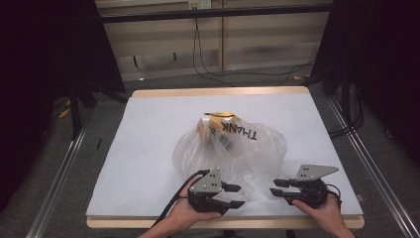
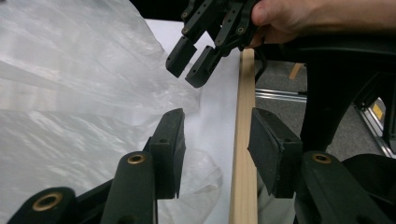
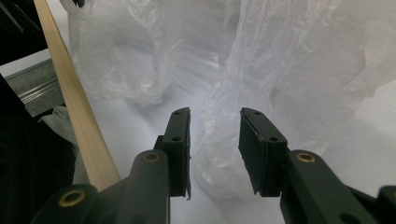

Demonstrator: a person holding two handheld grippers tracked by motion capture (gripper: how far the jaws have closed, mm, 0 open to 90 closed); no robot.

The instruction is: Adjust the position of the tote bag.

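On white tabletop (image 1: 148, 144), crinkled translucent bag (image 1: 233, 146)

I saw dim room: grey floor (image 1: 163, 82), beige panelled wall (image 1: 257, 37), black cables (image 1: 213, 74) trailing, dark curtains (image 1: 44, 74) flanking white-topped bench (image 1: 148, 129).

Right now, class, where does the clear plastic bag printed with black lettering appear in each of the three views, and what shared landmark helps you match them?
High view: the clear plastic bag sits mid-table on the white sheet, just beyond both tools.
Left gripper view: it covers the left half.
Right gripper view: it spreads across the top and right, a fold lying between the open jaws.
Shared landmark: the table's pale wooden edge strip.
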